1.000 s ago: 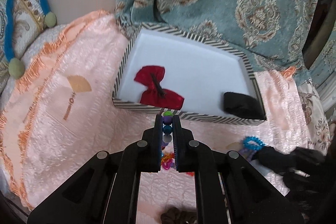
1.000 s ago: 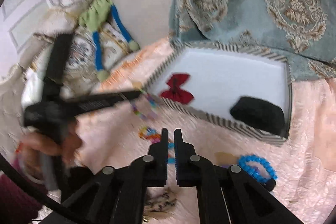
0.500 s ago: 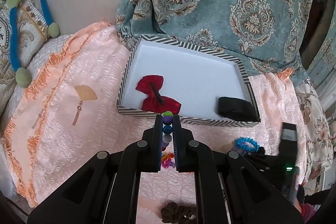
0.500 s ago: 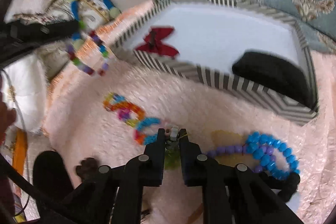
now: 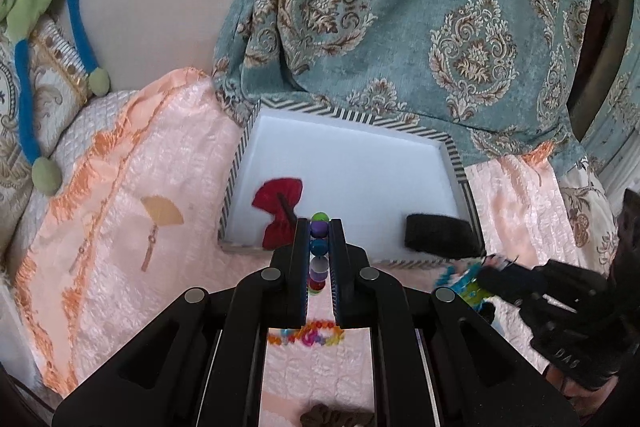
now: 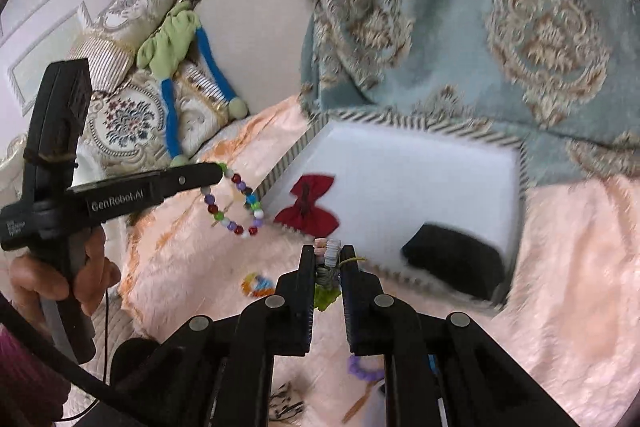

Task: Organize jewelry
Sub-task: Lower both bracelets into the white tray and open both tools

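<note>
My left gripper is shut on a multicoloured bead bracelet, held above the pink bedspread just before the striped box. From the right wrist view the bracelet hangs as a loop from the left gripper. My right gripper is shut on a small beaded trinket with green and white parts, lifted above the spread. The box has a white floor and holds a red bow and a black pouch.
A colourful bead bracelet lies on the spread under the left gripper, also seen in the right wrist view. A purple bead ring and a dark scrunchie lie nearby. A teal patterned blanket rises behind the box.
My right gripper closed on the beaded trinket and lifted it off the spread. My left gripper rose and drew back slightly with the bracelet still in it.
</note>
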